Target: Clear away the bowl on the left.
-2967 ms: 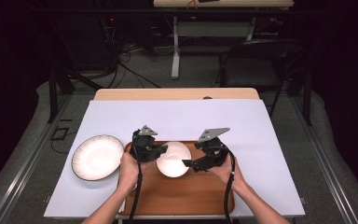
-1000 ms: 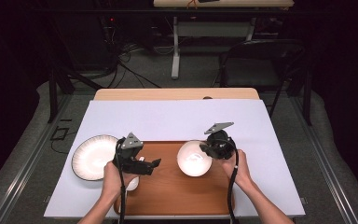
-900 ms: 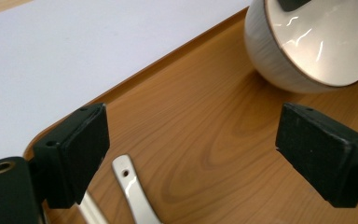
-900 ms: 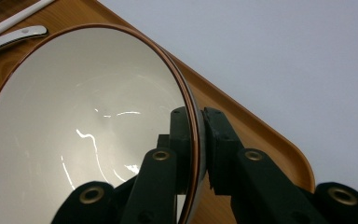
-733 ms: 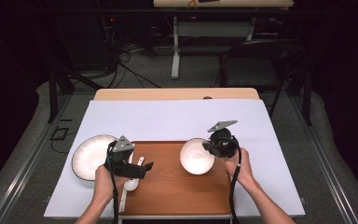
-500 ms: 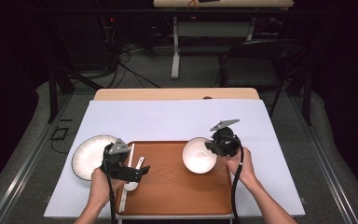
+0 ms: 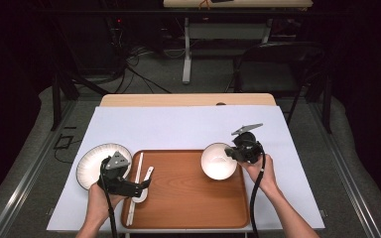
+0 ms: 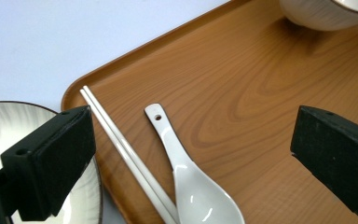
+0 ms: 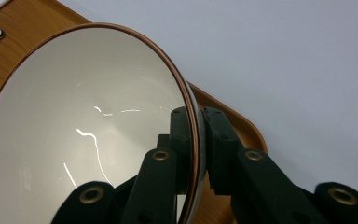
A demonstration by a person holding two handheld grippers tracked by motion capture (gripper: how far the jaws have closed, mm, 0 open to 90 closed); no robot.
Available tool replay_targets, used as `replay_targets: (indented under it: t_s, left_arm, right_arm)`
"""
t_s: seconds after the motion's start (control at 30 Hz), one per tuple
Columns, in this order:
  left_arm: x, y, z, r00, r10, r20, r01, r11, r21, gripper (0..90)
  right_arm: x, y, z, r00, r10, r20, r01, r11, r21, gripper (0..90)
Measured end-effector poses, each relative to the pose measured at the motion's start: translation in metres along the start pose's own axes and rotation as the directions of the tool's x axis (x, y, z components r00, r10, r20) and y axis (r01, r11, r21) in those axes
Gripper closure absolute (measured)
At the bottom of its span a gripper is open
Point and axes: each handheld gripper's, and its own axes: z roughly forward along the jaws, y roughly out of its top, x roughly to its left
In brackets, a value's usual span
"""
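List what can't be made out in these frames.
- Bowl: right gripper view, bottom edge cuts it off; whether it rests on the tray or is lifted can't be told.
- Spoon tip and chopsticks ends: left gripper view, cut by the bottom edge.
- Plate: left gripper view, partly behind a jaw.

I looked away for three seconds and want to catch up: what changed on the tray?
The right gripper, clamped on the bowl, carried it from mid-tray to the tray's right end. The left gripper moved left, laid down the spoon beside the chopsticks and has just opened. The plate stayed.
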Motion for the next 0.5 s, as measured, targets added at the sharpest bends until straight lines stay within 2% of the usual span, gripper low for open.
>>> replay_targets:
  t_s: [0.13, 0.2, 0.33, 0.5]
  left_arm:
    - [0.002, -0.001, 0.0, 1.0, -0.001, 0.002, 0.001, 1.0, 0.001, 0.1]
    - [0.002, -0.002, 0.001, 1.0, -0.003, 0.005, 0.003, 1.0, 0.004, 0.1]
    - [0.003, -0.002, 0.002, 1.0, 0.001, 0.004, -0.001, 0.9999, 0.014, 0.1]
    - [0.006, -0.003, 0.004, 0.9998, -0.013, 0.013, 0.013, 0.9998, 0.015, 0.1]
  right_arm:
    - [-0.005, -0.001, 0.001, 0.9998, 0.017, 0.006, -0.017, 1.0, 0.007, 83.0]
    - [-0.011, -0.003, 0.003, 0.9989, 0.046, 0.007, -0.046, 0.999, 0.023, 83.0]
    - [-0.018, -0.006, 0.005, 0.9973, 0.073, 0.008, -0.073, 0.997, 0.038, 83.0]
    - [-0.025, -0.008, 0.008, 0.9944, 0.105, -0.003, -0.105, 0.993, 0.049, 83.0]
